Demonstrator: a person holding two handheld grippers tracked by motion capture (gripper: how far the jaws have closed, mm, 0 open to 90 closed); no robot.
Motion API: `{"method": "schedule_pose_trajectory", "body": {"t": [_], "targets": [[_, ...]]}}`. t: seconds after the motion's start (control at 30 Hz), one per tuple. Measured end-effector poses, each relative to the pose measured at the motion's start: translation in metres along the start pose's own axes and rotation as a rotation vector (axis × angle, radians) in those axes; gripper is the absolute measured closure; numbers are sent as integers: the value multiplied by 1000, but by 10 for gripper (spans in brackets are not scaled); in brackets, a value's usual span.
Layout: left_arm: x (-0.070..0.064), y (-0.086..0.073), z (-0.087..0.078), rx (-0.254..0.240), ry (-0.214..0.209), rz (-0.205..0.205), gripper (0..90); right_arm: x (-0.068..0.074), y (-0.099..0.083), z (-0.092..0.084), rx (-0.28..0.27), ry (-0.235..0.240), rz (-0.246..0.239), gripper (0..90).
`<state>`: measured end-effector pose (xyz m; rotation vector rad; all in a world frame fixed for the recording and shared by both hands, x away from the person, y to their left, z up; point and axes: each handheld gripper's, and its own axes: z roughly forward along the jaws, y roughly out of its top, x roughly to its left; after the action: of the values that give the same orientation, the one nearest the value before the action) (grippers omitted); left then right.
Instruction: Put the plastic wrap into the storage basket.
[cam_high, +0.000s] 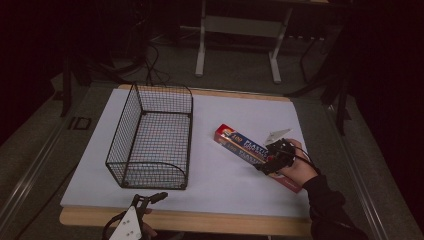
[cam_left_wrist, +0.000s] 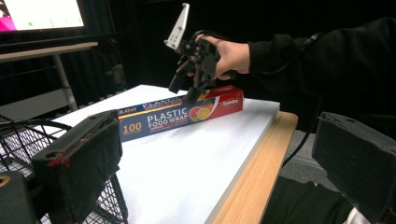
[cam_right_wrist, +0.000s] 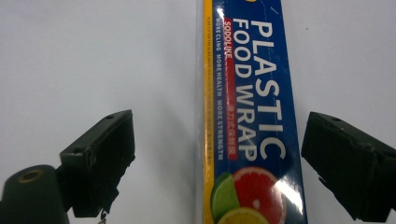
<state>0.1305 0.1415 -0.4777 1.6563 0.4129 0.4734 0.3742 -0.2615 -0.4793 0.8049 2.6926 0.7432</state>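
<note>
My right gripper (cam_right_wrist: 217, 163) hung over the plastic wrap box (cam_right_wrist: 247, 116), jaws wide and not yet gripping; the box lay beside the wire basket (cam_high: 152, 137), my left gripper (cam_left_wrist: 210, 172) wide, idle.

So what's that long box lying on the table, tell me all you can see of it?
The plastic food wrap box is long, slim cardboard by the look, blue with a red end, white lettering and citrus fruit pictures. It lies flat on the white table top, right of the wire basket. The right gripper hangs above it, open, jaws either side.
</note>
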Motion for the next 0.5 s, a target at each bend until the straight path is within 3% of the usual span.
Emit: {"method": "schedule_pose_trajectory", "body": {"t": [0.2, 0.5], "targets": [[-1, -1, 1, 18, 5, 21, 22, -6, 9, 7, 54, 12, 9, 98], [-1, 0, 1, 14, 0, 18, 22, -13, 19, 24, 168, 39, 36, 130]]}}
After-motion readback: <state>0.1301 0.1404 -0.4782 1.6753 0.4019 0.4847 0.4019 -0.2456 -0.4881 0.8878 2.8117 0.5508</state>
